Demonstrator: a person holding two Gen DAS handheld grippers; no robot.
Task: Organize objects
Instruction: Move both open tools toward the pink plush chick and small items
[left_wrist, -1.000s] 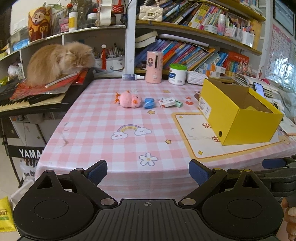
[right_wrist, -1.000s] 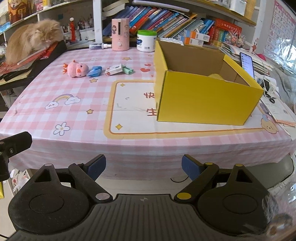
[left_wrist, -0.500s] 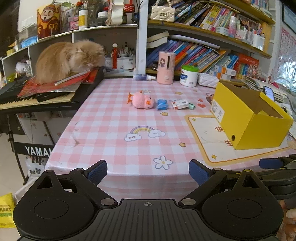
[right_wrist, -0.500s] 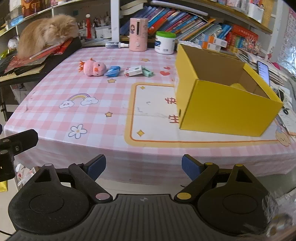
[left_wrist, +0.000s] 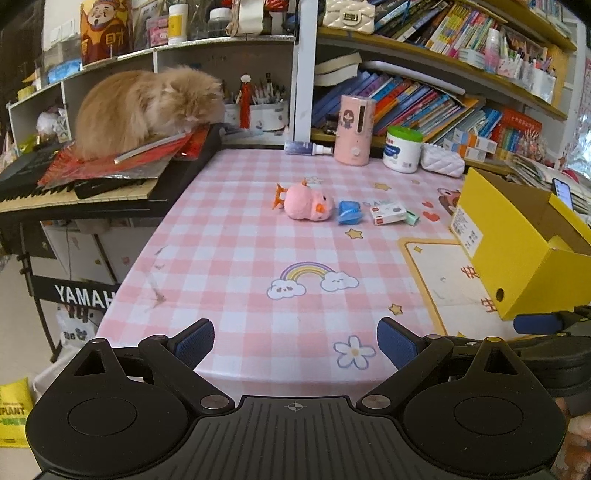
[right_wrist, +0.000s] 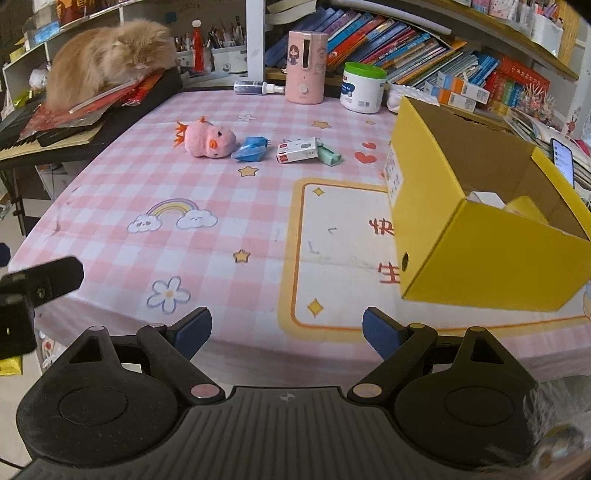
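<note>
Both grippers hover level at the near edge of the pink checked tablecloth (left_wrist: 240, 258), left gripper (left_wrist: 295, 341) and right gripper (right_wrist: 287, 330) spread wide, empty; the pink plush chick (right_wrist: 208, 139) lies far ahead, left of the open yellow cardboard box (right_wrist: 491, 254)

Pink-checked tablecloth (right_wrist: 229, 206), yellow box (right_wrist: 491, 269)
</note>
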